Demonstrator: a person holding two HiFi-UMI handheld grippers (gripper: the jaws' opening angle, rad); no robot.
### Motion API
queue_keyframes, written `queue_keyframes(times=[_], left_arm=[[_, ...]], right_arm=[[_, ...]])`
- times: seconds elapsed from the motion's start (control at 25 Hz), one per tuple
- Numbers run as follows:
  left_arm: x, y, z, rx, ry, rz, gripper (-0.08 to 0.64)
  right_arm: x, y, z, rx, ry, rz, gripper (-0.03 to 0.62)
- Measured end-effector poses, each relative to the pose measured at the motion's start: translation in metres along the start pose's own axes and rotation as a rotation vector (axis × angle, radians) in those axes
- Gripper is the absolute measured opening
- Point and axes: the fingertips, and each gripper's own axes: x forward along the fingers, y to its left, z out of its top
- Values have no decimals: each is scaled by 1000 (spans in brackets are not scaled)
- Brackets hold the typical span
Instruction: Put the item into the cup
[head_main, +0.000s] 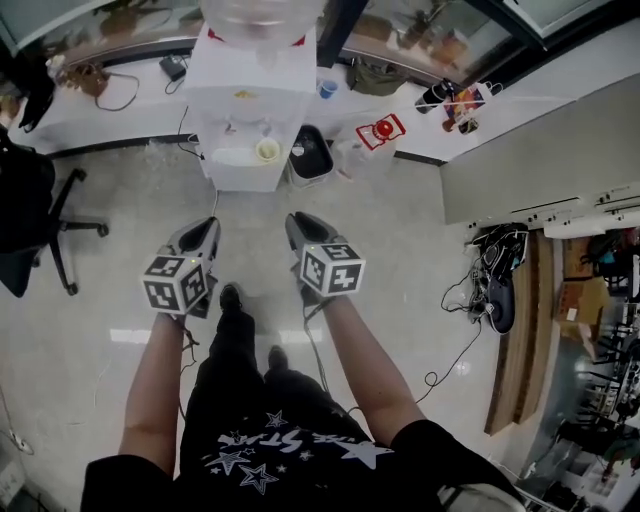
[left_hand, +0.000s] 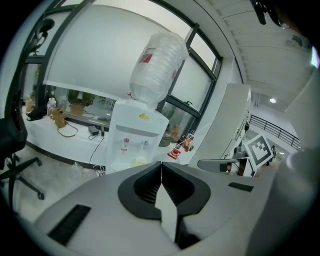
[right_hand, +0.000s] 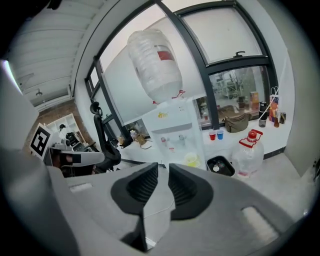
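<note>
At twelve o'clock, a yellow cup (head_main: 267, 150) is seen on the water dispenser (head_main: 250, 80). The left tool (head_main: 207, 230) is pressed closed, the right tool (head_main: 300, 224) barely parted. Both are empty, so the item must probably be located first.

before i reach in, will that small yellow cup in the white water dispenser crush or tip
The small yellow cup looks thin and open-topped: probably light, likely to squash under a firm pinch. It stands free in the white water dispenser, so a nudge may tip it.
</note>
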Motion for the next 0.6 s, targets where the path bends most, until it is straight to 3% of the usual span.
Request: queue_keyframes(times=[0.6], left_arm=[[-70,-142,-46,68,-54,-8,5]], right_arm=[[-149,15,-33,-46,-70,47,0]])
